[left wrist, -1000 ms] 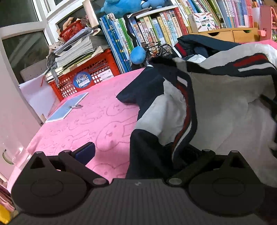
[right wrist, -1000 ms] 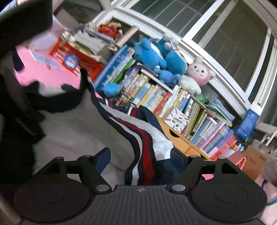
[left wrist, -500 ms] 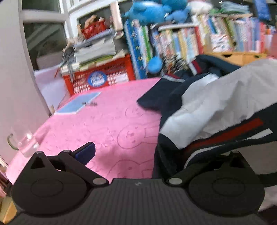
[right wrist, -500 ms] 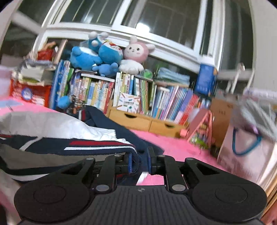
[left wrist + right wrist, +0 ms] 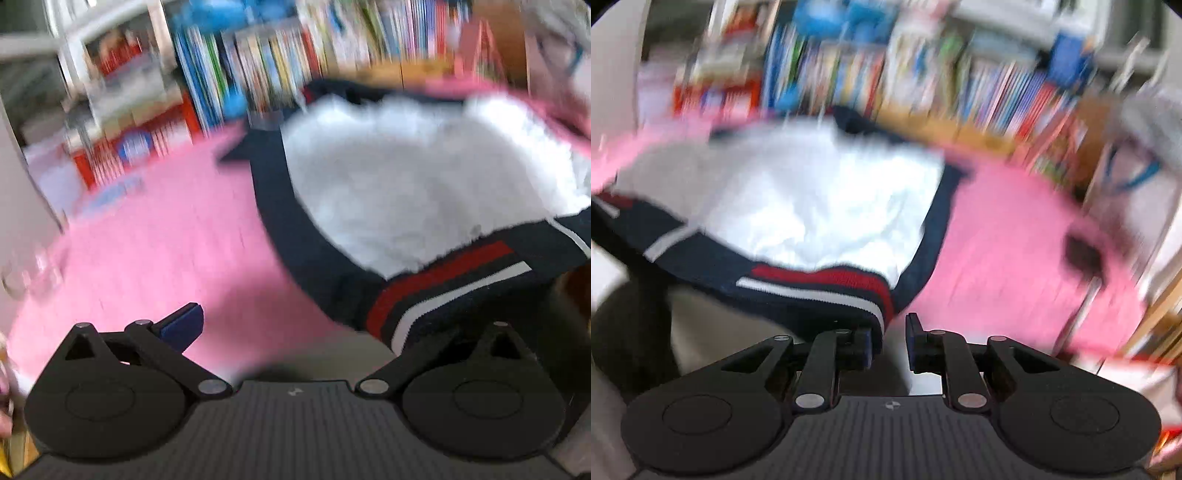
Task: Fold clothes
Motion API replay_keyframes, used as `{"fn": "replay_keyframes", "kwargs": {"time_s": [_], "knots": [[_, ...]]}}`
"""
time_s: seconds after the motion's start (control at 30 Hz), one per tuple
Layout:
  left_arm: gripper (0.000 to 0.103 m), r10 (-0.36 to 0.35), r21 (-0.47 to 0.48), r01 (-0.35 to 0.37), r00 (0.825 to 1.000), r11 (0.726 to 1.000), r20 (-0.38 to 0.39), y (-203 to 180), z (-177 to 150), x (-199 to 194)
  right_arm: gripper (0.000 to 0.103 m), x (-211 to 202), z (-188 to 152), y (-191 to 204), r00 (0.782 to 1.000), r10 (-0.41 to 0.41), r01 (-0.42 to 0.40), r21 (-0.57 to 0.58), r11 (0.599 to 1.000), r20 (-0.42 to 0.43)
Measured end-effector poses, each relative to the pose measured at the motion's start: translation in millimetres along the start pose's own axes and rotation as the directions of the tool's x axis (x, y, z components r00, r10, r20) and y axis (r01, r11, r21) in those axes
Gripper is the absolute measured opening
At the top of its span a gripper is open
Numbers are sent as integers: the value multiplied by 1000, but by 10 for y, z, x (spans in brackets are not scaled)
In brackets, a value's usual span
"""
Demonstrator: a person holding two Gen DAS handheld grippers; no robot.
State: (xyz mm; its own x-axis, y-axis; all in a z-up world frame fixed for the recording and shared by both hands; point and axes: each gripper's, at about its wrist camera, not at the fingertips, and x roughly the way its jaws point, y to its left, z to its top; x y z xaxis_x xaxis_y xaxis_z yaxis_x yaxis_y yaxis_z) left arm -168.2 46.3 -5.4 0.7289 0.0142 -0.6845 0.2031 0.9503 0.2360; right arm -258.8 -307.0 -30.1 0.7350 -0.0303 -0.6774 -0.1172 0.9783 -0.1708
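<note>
A white jacket with navy trim and a red-and-white striped hem lies spread across the pink tablecloth, its hem hanging off the near edge of the table. The left gripper has its fingers spread wide; the left blue pad stands clear over the cloth, while the right finger is hidden behind the striped hem, so I cannot tell whether it touches the fabric. The right gripper sits at the hem's other corner, its jaws narrow and opening, the hem's end lying against the left pad and a gap on the right (everything is badly blurred). Behind, a row of books lines the table's far side, with a red basket to the left.
</note>
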Motion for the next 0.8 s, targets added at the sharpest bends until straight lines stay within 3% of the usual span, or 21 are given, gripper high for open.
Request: {"fn": "replay_keyframes", "kwargs": {"time_s": [0.07, 0.1, 0.13, 0.17, 0.27, 0.33, 0.4, 0.5, 0.57, 0.63, 0.73, 0.8], "knots": [[103, -24, 7, 25, 995, 1000, -98, -73, -162, 157, 36, 220, -156, 58, 991, 47, -51, -27, 998, -129], [103, -35, 12, 37, 989, 999, -143, -103, -237, 226, 52, 313, -213, 80, 981, 65, -74, -40, 996, -182], [103, -41, 28, 47, 982, 998, -184, -123, -292, 270, 64, 335, -251, 74, 976, 72, -85, -55, 995, -205], [103, -36, 48, 47, 978, 998, -203, -130, -324, 282, 67, 345, -281, 61, 972, 80, -97, -69, 993, -220], [103, -10, 116, 33, 981, 993, -194, -48, -345, 177, 78, 111, -139, -176, 985, 126, -133, -48, 990, -120], [103, -26, 112, 41, 991, 993, -131, 129, -243, 9, 93, -81, 54, -368, 987, 160, -160, 5, 987, 22], [103, -59, 61, 61, 998, 996, -35, 312, -37, -122, 100, -166, 282, -482, 970, 171, -181, 46, 982, 174], [103, -75, 4, 75, 993, 997, 94, 476, 334, -174, 101, 21, 670, -471, 954, 123, -133, 15, 991, 275], [103, -21, 21, 19, 991, 1000, 130, 448, 570, -55, 101, 271, 947, -327, 949, 81, -76, -28, 997, 303], [103, 76, 33, -82, 986, 996, 150, 372, 852, 191, 103, 565, 1236, -201, 943, 33, -9, -75, 997, 332], [103, 170, -11, -170, 979, 985, 116, 414, 1212, 644, 103, 1089, 1716, -156, 936, -25, 74, -126, 989, 352], [103, 182, -59, -178, 980, 982, 75, 490, 1471, 1002, 103, 1446, 2067, -99, 932, -44, 108, -161, 981, 359]]}}
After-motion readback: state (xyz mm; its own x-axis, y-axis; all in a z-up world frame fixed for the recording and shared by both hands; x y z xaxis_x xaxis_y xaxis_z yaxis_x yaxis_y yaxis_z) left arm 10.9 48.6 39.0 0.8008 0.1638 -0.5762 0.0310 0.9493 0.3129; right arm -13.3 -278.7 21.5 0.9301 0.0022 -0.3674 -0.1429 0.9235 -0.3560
